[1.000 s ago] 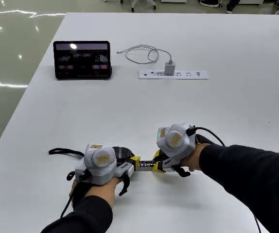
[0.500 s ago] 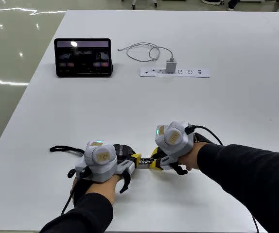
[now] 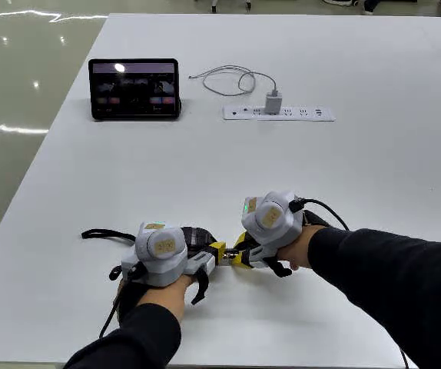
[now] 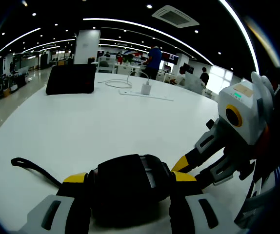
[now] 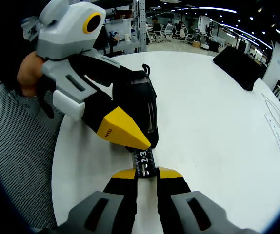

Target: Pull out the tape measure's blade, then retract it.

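One tape measure (image 5: 141,103) in left gripper (image 4: 129,178), blade (image 5: 144,162) in right gripper (image 5: 145,174)

Bright overhead light whitens the bench (image 3: 374,177). Glare streaks the glossy floor (image 3: 13,92) at ten o'clock. Both gripper views bow at the edges.

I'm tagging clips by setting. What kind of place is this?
Probably an open-plan office: a big white table with a tablet and power strip, and rows of ceiling lights over distant desks.
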